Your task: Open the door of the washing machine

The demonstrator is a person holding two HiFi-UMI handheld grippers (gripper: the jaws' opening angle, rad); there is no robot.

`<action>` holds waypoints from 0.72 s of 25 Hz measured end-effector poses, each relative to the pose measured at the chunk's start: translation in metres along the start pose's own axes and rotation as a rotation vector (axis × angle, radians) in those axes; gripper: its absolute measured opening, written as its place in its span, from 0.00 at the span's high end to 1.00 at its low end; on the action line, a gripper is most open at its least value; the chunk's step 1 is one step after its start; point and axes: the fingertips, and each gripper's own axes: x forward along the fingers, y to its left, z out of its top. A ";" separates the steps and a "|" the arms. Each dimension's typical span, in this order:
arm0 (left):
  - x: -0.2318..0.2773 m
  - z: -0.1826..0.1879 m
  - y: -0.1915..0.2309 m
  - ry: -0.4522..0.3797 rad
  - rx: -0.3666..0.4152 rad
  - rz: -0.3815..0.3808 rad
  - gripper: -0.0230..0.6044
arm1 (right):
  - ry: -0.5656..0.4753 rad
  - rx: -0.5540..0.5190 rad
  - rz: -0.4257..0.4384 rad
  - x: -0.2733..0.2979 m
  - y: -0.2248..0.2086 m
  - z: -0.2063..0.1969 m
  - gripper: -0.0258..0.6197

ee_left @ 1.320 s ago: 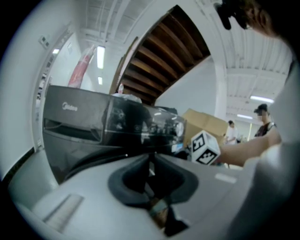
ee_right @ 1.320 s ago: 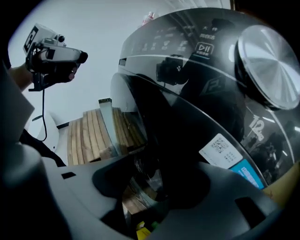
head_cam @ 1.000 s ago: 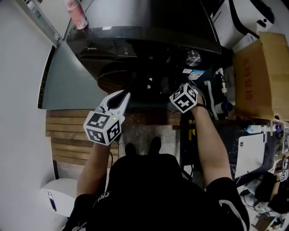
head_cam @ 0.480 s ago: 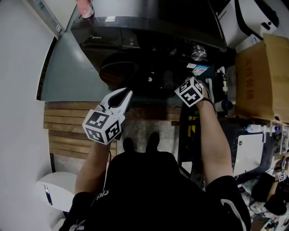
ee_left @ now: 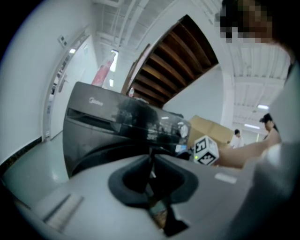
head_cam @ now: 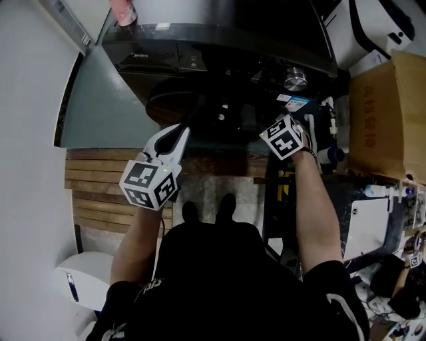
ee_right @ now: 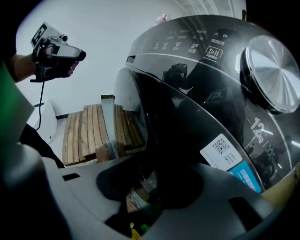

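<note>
The dark front-loading washing machine (head_cam: pixel 200 60) stands in front of me, its round glass door (head_cam: pixel 193 106) not visibly swung out. My right gripper (head_cam: pixel 267 132) is at the door's right edge. In the right gripper view the door's dark rim (ee_right: pixel 154 140) runs down between the jaws, and the right gripper (ee_right: pixel 143 180) is shut on it. My left gripper (head_cam: pixel 181 132) hovers in front of the door's lower left, apart from it. The left gripper (ee_left: pixel 151 158) holds nothing and its jaws meet. The left gripper (ee_right: pixel 56 51) also shows in the right gripper view.
The silver dial (ee_right: pixel 272 70) and a QR sticker (ee_right: pixel 220 147) sit on the machine's front. A pink bottle (head_cam: pixel 123 12) stands on top. A cardboard box (head_cam: pixel 386 113) is at the right, wooden slats (head_cam: pixel 100 193) on the floor at the left, a white bin (head_cam: pixel 76 283) lower left.
The right gripper has settled a little closer in on the door's right edge. The left gripper has barely shifted. My head view has tilted slightly.
</note>
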 end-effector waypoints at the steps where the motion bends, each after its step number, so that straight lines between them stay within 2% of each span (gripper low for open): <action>1: 0.000 -0.001 0.000 0.000 -0.004 0.005 0.89 | 0.001 0.004 -0.008 -0.001 0.001 0.000 0.74; 3: -0.001 -0.001 0.000 -0.009 -0.010 0.018 0.89 | 0.000 0.011 0.011 -0.006 0.008 -0.004 0.74; 6: -0.002 0.007 0.005 -0.048 -0.014 0.044 0.89 | -0.036 0.036 0.144 -0.023 0.045 -0.009 0.78; 7: -0.002 0.009 0.008 -0.058 -0.020 0.053 0.89 | -0.064 0.062 0.163 -0.027 0.058 -0.010 0.78; 9: -0.001 0.009 0.008 -0.066 -0.035 0.057 0.89 | -0.102 0.102 0.114 -0.033 0.074 -0.011 0.78; 12: -0.003 0.007 -0.008 -0.063 -0.024 0.025 0.89 | -0.097 0.116 0.030 -0.039 0.082 -0.012 0.76; 18: -0.013 -0.004 -0.020 -0.035 -0.020 0.006 0.88 | -0.118 0.176 0.001 -0.056 0.119 -0.014 0.77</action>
